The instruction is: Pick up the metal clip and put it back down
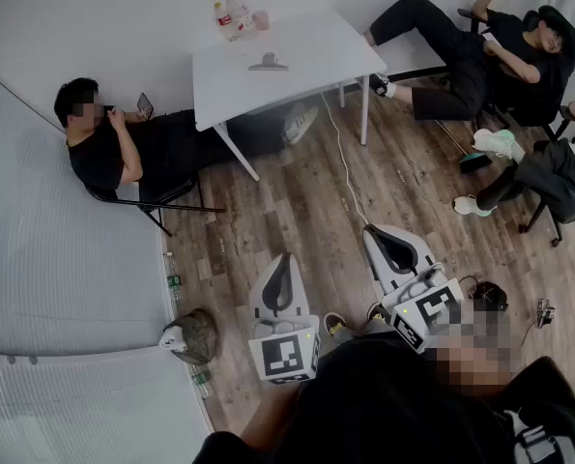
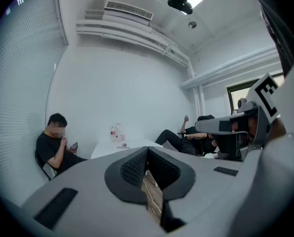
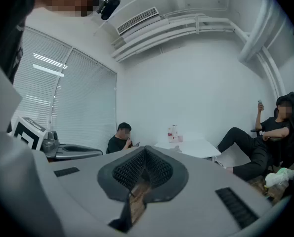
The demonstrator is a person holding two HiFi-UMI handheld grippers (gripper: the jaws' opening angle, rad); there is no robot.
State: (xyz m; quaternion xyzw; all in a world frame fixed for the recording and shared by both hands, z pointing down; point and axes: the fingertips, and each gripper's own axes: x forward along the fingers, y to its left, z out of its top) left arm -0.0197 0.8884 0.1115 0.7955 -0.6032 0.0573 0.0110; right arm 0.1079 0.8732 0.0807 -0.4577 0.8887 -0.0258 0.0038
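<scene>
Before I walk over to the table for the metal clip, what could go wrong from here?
1. A thin white cable trails across the wooden floor between you and the white square table; it could trip you.
2. The left gripper and right gripper both have their fingers closed and empty; open one before reaching the silver metal clip.
3. Plastic bottles stand at the far corner beyond the clip; overshooting could topple them.
</scene>
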